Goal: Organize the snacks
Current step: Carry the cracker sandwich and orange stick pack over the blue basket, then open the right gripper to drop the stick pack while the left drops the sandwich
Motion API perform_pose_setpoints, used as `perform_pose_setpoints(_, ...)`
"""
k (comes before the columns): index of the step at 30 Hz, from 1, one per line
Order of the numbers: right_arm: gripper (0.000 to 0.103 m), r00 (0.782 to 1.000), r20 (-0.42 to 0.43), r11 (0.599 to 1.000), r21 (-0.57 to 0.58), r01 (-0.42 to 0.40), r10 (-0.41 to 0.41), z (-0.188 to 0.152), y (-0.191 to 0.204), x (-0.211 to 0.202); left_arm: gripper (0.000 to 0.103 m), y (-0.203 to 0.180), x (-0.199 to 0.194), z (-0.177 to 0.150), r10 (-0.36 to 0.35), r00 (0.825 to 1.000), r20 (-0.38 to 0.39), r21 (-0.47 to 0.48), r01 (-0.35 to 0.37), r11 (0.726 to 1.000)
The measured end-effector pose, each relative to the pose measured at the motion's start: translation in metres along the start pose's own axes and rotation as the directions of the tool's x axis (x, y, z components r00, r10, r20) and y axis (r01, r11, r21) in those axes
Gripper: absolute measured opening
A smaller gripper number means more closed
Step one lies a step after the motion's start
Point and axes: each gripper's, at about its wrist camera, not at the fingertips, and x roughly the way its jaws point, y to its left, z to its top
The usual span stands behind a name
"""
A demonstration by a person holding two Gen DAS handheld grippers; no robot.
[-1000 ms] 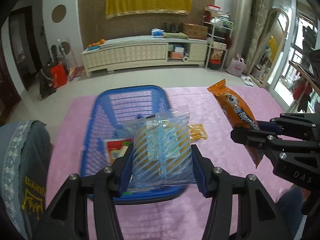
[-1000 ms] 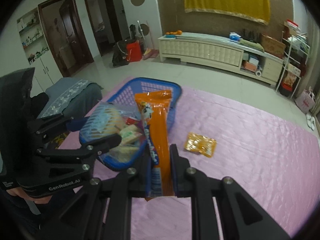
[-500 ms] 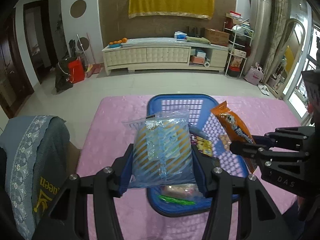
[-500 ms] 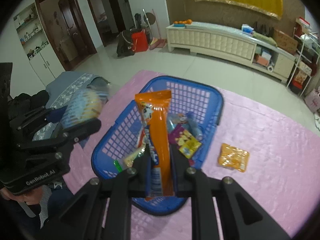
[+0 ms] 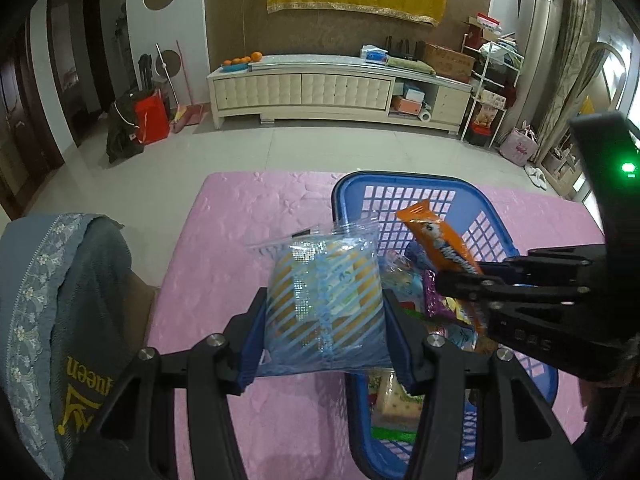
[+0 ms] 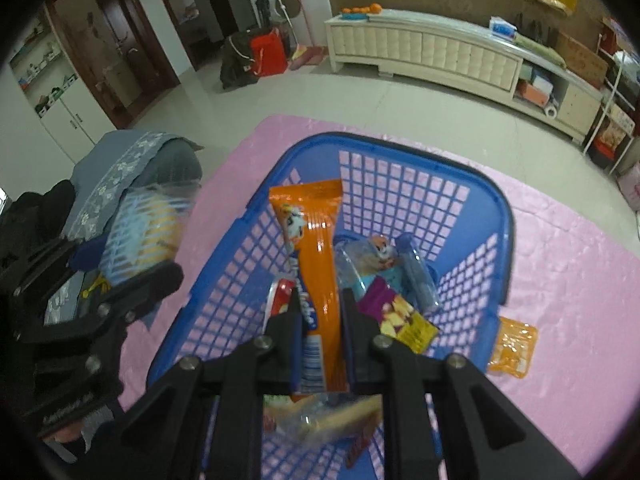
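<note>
My left gripper [image 5: 325,320] clamps the striped cake bag [image 5: 326,300] beside the blue basket [image 6: 472,208], over the pink mat [image 5: 248,248]. My right gripper [image 6: 320,312] pinches the orange snack pack [image 6: 316,256] above the basket – small orange packet [image 6: 512,346] lies outside, touching its rim.

Glossy orange wrapper [image 6: 320,264], plastic lattice basket [image 6: 404,196]
</note>
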Motion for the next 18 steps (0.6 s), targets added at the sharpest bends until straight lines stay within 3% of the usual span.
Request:
perform_pose_setpoints(8, 0.022, 1.0, -0.009, 1.0, 0.023, 0.0, 0.001, 0.013, 0.002, 0.017, 0.051, 0.01, 0.006, 0.006, 0.005, 1.0, -0.003, -0.006, -0.005, 1.0)
perform_pose_setpoints(9, 0.03, 1.0, 0.001, 1.0, 0.016, 0.013, -0.013, 0.014, 0.002, 0.017, 0.051, 0.011, 0.006, 0.005, 0.007, 1.0, -0.004, -0.01, -0.007, 1.0)
perform_pose_setpoints(10, 0.054, 1.0, 0.004, 1.0, 0.011, 0.016, -0.016, 0.015, 0.002, 0.016, 0.051, 0.012, 0.006, 0.005, 0.005, 1.0, -0.005, -0.014, -0.005, 1.0)
perform_pose_setpoints(11, 0.069, 1.0, 0.007, 1.0, 0.009, 0.011, -0.011, 0.014, 0.001, 0.015, 0.051, 0.012, 0.006, 0.004, 0.004, 1.0, -0.007, -0.016, -0.004, 1.0)
perform_pose_setpoints(12, 0.091, 1.0, 0.015, 1.0, 0.014, -0.012, 0.012, 0.013, -0.001, 0.013, 0.051, 0.012, 0.005, 0.003, 0.005, 1.0, -0.008, -0.016, -0.005, 1.0)
perform_pose_setpoints(14, 0.096, 0.999, 0.024, 0.999, 0.013, -0.03, 0.03, 0.011, -0.004, 0.008, 0.051, 0.01, 0.002, 0.0, 0.005, 1.0, -0.01, -0.016, -0.005, 1.0)
perform_pose_setpoints(18, 0.102, 0.998, 0.048, 0.999, -0.006, 0.032, -0.032, 0.002, -0.01, -0.008, 0.051, 0.007, -0.004, 0.001, -0.002, 1.0, -0.008, -0.018, 0.002, 1.0)
